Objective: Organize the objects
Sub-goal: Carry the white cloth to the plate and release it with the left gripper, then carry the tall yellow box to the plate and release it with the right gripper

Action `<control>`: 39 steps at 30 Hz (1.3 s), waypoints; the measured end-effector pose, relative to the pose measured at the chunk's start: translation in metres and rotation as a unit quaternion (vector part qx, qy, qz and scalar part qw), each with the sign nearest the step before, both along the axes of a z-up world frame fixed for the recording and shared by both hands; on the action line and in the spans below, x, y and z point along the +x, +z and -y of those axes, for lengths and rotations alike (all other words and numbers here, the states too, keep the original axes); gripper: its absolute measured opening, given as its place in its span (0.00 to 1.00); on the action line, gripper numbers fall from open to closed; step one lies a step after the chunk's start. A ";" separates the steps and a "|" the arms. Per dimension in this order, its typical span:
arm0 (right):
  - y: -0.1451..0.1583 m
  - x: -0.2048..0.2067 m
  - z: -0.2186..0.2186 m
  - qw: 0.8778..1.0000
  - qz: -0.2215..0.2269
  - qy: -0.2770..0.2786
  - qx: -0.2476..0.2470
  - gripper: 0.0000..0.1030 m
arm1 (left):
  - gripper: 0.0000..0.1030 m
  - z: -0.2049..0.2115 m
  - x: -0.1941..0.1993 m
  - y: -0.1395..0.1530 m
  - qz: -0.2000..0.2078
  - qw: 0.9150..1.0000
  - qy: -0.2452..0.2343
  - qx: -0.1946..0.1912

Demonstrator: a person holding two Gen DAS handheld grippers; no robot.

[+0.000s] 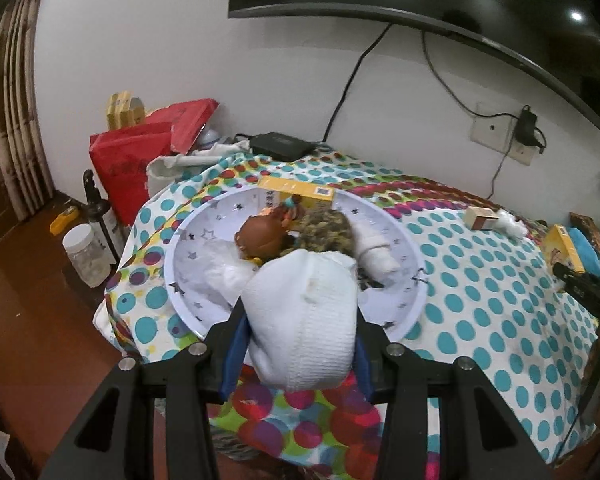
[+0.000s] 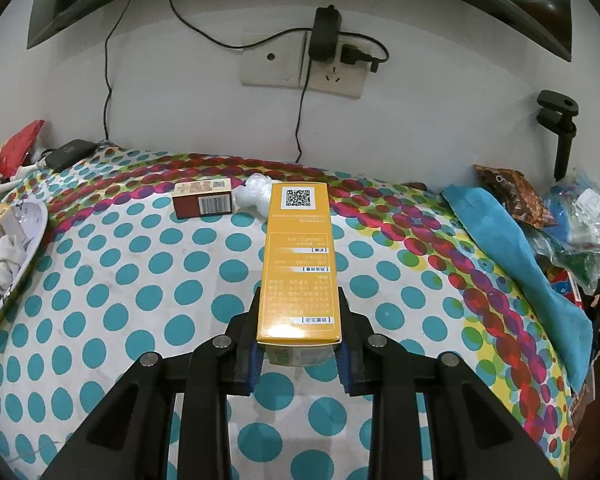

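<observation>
Objects for sorting are mid-transfer: left gripper (image 1: 300,344) is clenched on a white knitted bundle (image 1: 304,320), held just over the near rim of the star-print basin (image 1: 188,236) on the dotted tablecloth (image 1: 480,280). Basin already holds a doll (image 1: 260,236), a rolled white sock (image 1: 374,250), a speckled fabric piece (image 1: 324,224) and a yellow box at back (image 1: 296,192). Right gripper (image 2: 299,332) grips a long yellow carton (image 2: 298,264) by its near end, hovering above the cloth, well apart from the basin, whose edge shows at far left in the right wrist view. Brown box (image 2: 202,198) and a small white wad (image 2: 254,192) sit loose near the wall, just beside each other. Step looks like depositing: next, likely move the bundle forward over the basin's middle and release, then swing the carton left. Bundle is soft, may snag on the pads.
</observation>
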State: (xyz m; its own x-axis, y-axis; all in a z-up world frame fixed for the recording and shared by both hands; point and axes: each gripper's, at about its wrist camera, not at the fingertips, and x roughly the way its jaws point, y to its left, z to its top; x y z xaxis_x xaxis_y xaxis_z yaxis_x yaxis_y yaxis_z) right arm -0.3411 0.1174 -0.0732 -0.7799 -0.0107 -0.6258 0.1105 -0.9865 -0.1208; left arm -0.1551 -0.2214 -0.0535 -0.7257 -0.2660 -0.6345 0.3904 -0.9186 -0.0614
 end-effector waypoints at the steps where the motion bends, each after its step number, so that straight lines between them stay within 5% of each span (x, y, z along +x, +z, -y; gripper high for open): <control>1: 0.000 0.000 0.000 1.000 0.000 0.001 0.000 0.26 | 0.44 0.002 0.000 0.000 0.001 1.000 0.002 0.000; 11: 0.000 0.000 0.002 1.000 0.004 0.005 0.001 0.26 | 0.44 0.037 -0.052 0.021 0.005 1.000 0.013 0.009; 14: 0.000 0.000 0.002 1.000 0.004 0.006 0.001 0.26 | 0.48 0.045 -0.083 0.012 0.038 0.999 -0.015 0.031; 15: -0.001 0.000 0.003 1.000 0.004 0.006 0.001 0.26 | 0.57 0.046 -0.086 0.008 0.046 0.999 -0.009 0.026; 16: -0.001 -0.001 0.002 1.000 0.004 0.006 0.001 0.26 | 0.74 0.046 -0.084 0.007 0.043 0.999 -0.005 0.017; 18: -0.001 0.000 0.003 1.000 0.003 0.006 0.000 0.26 | 0.82 0.041 -0.064 0.011 0.002 1.000 -0.001 0.009; 21: -0.001 -0.001 0.004 1.000 0.003 0.006 0.000 0.26 | 0.82 0.030 -0.017 0.017 -0.057 0.998 0.019 -0.006; 28: -0.001 0.001 0.007 1.000 0.001 0.013 0.006 0.26 | 0.82 -0.001 0.028 -0.006 -0.021 0.998 0.009 -0.051; 39: 0.004 0.010 0.019 0.999 -0.022 0.042 0.027 0.26 | 0.82 0.000 0.036 -0.016 -0.009 0.998 0.020 -0.055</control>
